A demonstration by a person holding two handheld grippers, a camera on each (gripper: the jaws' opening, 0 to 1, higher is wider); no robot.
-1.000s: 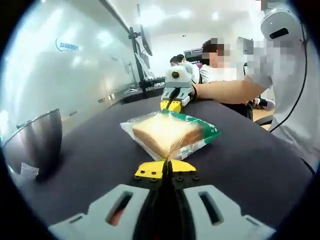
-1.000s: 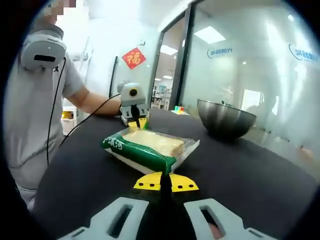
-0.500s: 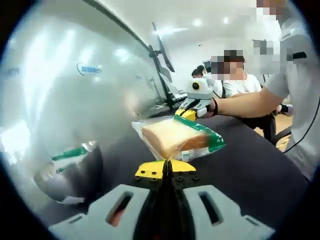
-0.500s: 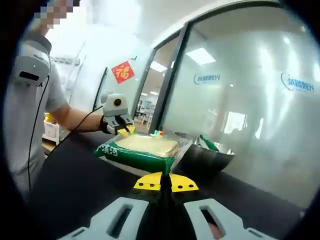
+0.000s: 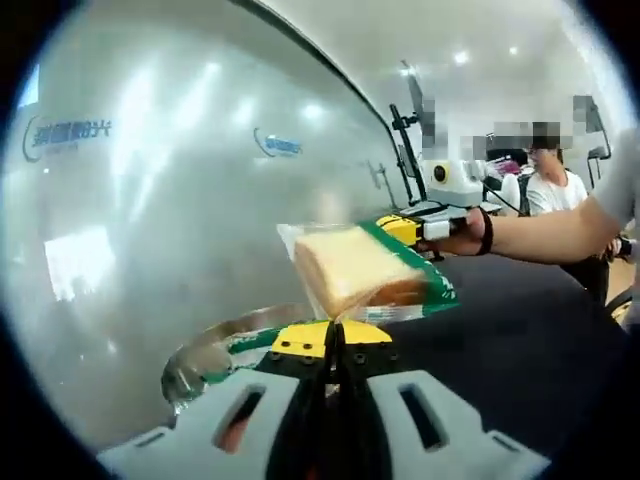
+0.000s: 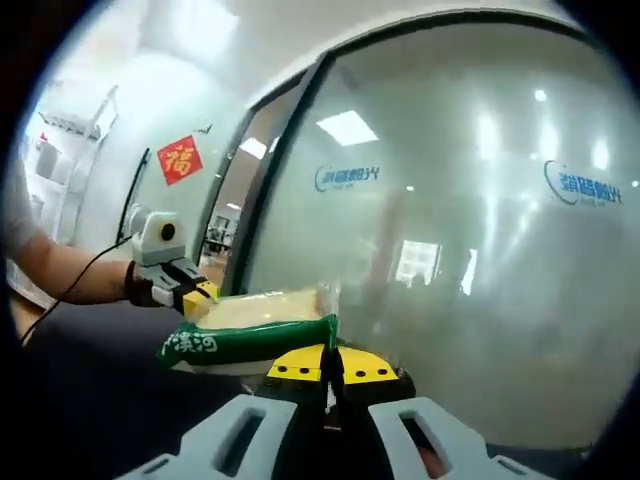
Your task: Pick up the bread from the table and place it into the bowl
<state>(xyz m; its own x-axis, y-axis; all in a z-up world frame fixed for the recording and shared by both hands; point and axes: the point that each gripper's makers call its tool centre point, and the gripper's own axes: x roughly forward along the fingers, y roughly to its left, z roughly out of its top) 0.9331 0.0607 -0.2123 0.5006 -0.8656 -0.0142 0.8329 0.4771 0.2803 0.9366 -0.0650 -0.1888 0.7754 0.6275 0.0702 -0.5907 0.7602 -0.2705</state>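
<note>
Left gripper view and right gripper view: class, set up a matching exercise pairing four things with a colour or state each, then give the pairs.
Things:
1. bread
2. bowl
3. left tool
4. table

States:
A. dark surface
B. shiny metal, below the packet
C. shut on a packet edge
D. wrapped in clear plastic with green trim, held in the air

Pairs: 1-D, 2-B, 3-C, 4-A

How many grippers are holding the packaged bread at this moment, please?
2. The left gripper pinches one edge of the packaged bread, and the right gripper grips the opposite edge, holding it in the air above the metal bowl.
</note>
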